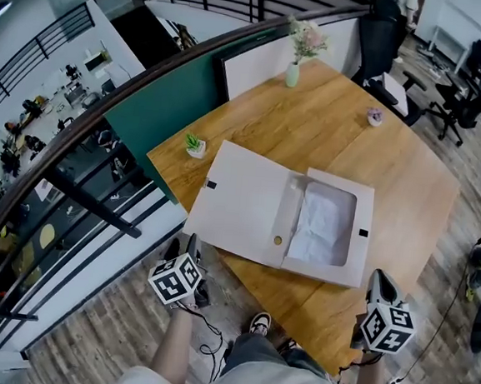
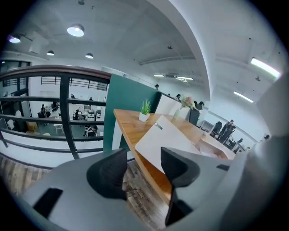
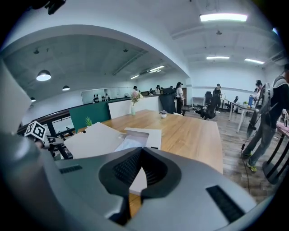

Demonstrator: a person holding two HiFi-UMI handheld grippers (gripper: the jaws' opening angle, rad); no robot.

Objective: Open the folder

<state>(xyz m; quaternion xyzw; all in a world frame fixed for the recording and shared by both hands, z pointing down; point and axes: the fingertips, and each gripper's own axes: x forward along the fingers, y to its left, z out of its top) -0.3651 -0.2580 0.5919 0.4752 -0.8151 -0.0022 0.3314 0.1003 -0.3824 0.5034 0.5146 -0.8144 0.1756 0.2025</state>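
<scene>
Fingers of the left gripper stand apart on nothing, those of the right gripper meet empty, both just off the tabletop, where the folder lies open, lid flat leftward.

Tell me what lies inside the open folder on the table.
Inside the folder, the recessed tray holds wrinkled white paper. Whatever lies beneath that paper is covered and cannot be seen.

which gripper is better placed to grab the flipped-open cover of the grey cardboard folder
Left, probably. The left gripper has open, empty jaws just below the grey cardboard folder's cover; the right gripper is shut, over by the tray half.
</scene>
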